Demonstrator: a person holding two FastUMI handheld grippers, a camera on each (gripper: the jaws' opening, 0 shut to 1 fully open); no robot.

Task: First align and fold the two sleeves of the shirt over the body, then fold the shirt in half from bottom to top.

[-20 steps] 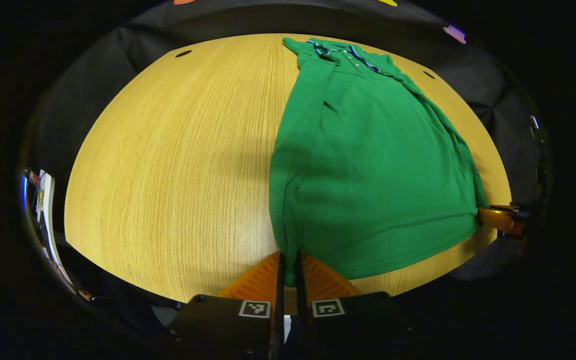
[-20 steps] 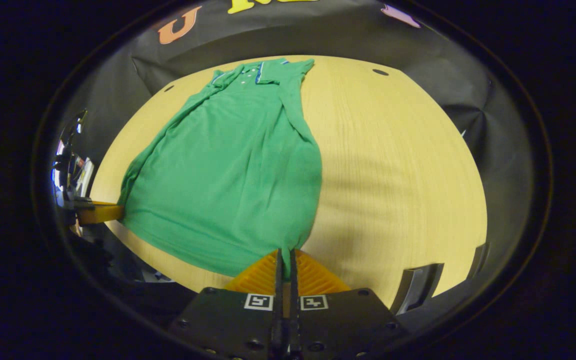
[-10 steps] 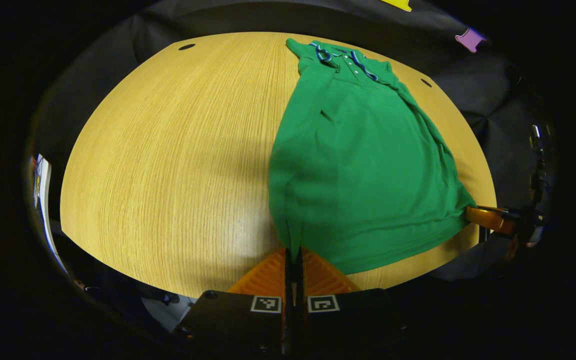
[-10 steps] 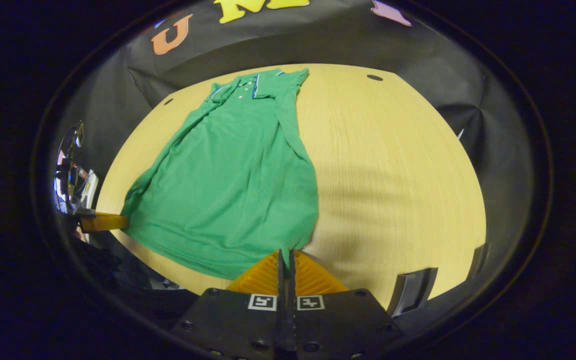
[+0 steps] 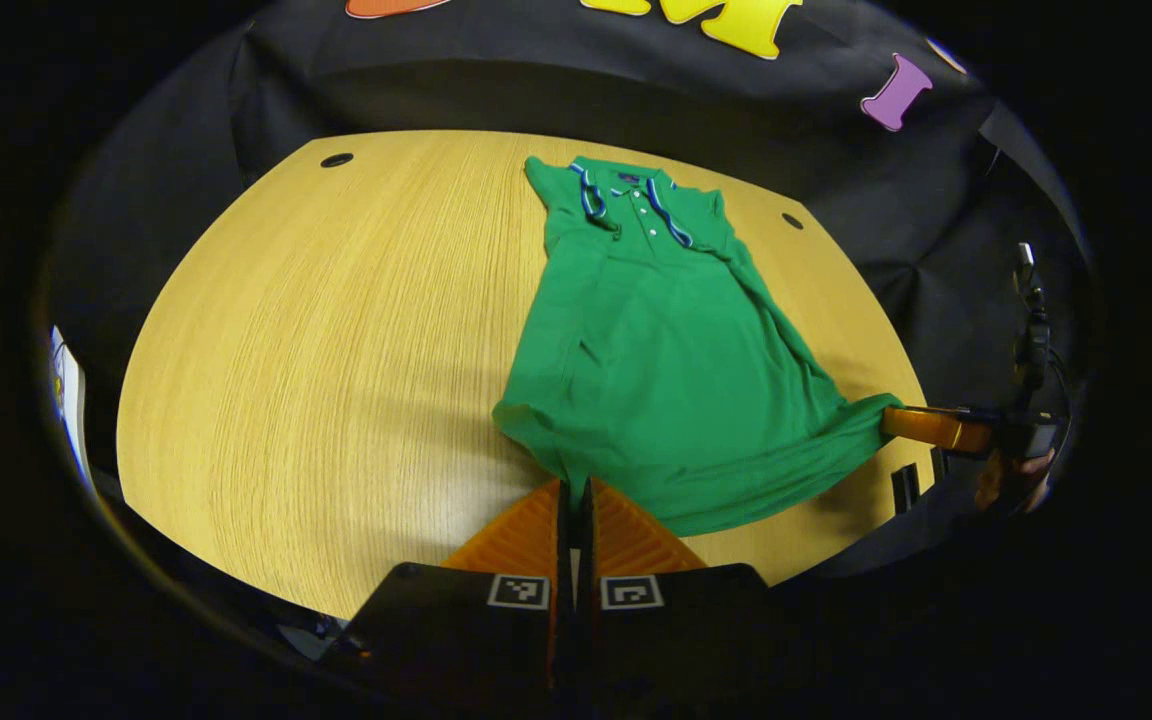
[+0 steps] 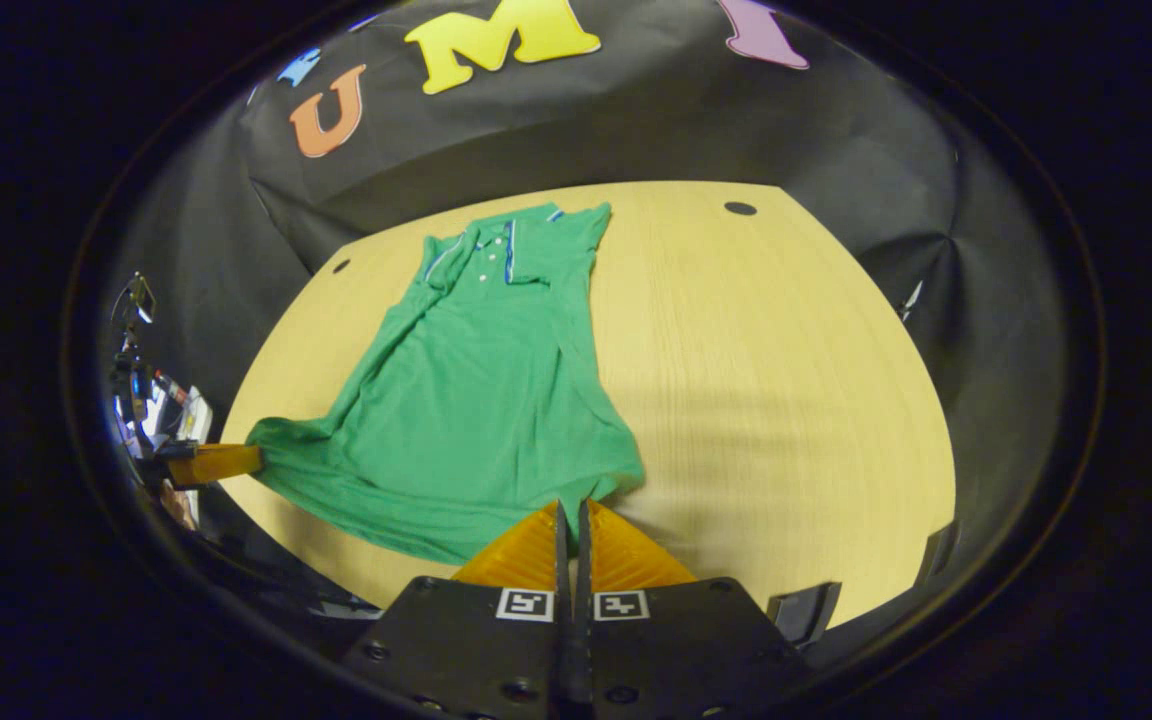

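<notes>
Shirt (image 5: pixel 656 370) sleeves folded in; left gripper (image 5: pixel 574 492) and right gripper (image 6: pixel 570 512) each clamp a hem corner, lifted. Next: carry hem toward collar (image 5: pixel 631 195) evenly.

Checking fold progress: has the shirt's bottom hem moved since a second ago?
Yes. The hem, pinched at both corners, has moved up the table toward the collar; more bare wood shows along the near edge in the left gripper view.
</notes>
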